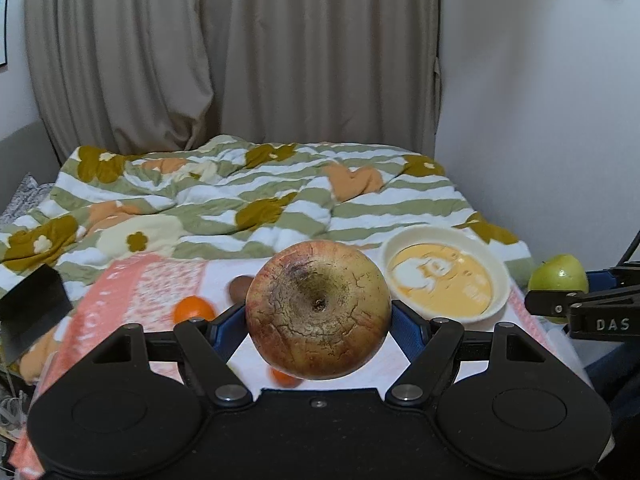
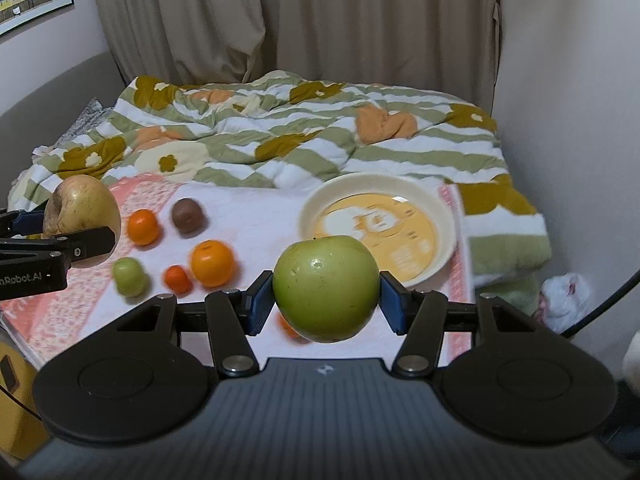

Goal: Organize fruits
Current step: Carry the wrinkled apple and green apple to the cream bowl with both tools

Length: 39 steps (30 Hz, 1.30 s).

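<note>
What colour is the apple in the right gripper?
Green; the apple shows best in the right wrist view.

A bed [image 2: 516, 240] carries everything, covered by a rumpled quilt [image 2: 312, 140] in green and white stripes with ochre and orange flowers. On its near part lies a white cloth with a pink patterned border [image 2: 256, 220]. On the cloth rest a cream bowl [image 2: 444, 220] with a yellow inside at the right, and at the left 2 oranges [image 2: 212, 263], 1 smaller reddish-orange fruit [image 2: 177, 279], 1 small green fruit [image 2: 129, 276] and 1 brown fruit [image 2: 188, 215].
</note>
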{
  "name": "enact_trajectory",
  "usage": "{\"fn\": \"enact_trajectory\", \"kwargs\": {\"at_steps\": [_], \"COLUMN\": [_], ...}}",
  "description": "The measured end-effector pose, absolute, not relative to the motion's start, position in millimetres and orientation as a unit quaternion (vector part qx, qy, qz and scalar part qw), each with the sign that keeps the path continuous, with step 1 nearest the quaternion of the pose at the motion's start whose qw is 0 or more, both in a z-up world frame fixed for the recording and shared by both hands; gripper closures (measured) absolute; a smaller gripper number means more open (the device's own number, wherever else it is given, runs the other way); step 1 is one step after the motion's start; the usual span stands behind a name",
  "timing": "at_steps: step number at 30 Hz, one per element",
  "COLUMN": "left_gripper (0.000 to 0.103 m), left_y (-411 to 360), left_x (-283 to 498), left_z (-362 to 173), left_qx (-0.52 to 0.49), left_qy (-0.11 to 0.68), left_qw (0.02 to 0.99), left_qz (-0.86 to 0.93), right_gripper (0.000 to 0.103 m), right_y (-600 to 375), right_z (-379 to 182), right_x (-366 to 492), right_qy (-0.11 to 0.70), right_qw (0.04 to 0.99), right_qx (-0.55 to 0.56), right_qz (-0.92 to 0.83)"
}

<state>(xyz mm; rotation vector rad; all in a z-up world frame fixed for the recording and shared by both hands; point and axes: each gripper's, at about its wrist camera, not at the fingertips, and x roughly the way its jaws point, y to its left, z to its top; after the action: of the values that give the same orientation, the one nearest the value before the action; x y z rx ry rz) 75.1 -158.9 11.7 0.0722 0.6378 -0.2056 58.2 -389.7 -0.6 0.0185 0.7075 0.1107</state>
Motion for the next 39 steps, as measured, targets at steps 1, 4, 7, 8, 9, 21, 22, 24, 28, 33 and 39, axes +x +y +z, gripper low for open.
{"fn": "enact_trajectory", "kwargs": {"at_steps": [1,4,7,8,9,21,22,24,28,33,39], "left_gripper": [0.024,0.024,0.024,0.024,0.024,0.024,0.024,0.024,0.024,0.024,0.024], "left_y": [-167,-189,-211,-217,-223,-286,-290,-299,-312,-325,-338], "left_x": [81,96,115,121,129,215,222,233,256,275,285], "left_z": [12,12,8,7,5,-34,-38,-47,-65,-87,-103], "left_qx": [0.035,0.036,0.04,0.042,0.043,0.086,0.091,0.1,0.112,0.133,0.171], "left_qy": [0.314,0.317,0.322,0.325,0.327,0.353,0.356,0.36,0.373,0.378,0.375], "left_qw": [0.943,0.941,0.938,0.936,0.935,0.916,0.913,0.909,0.899,0.889,0.881], "left_qz": [-0.105,-0.115,-0.123,-0.126,-0.13,-0.173,-0.177,-0.184,-0.201,-0.221,-0.232], "right_gripper": [0.032,0.032,0.032,0.032,0.032,0.032,0.032,0.032,0.032,0.032,0.032], "right_y": [-398,-418,-437,-443,-447,-487,-488,-491,-499,-508,-514], "right_z": [-2,-9,-16,-17,-18,-38,-41,-45,-53,-63,-67], "right_x": [63,79,95,101,107,184,189,200,213,226,229], "right_qy": [0.345,0.35,0.355,0.356,0.356,0.359,0.362,0.366,0.373,0.384,0.39], "right_qw": [0.937,0.935,0.933,0.933,0.933,0.932,0.931,0.929,0.926,0.921,0.918], "right_qx": [0.007,0.005,0.016,0.019,0.021,0.042,0.041,0.043,0.049,0.058,0.063], "right_qz": [0.055,0.052,0.05,0.049,0.048,0.026,0.024,0.021,0.009,-0.012,-0.029]}}
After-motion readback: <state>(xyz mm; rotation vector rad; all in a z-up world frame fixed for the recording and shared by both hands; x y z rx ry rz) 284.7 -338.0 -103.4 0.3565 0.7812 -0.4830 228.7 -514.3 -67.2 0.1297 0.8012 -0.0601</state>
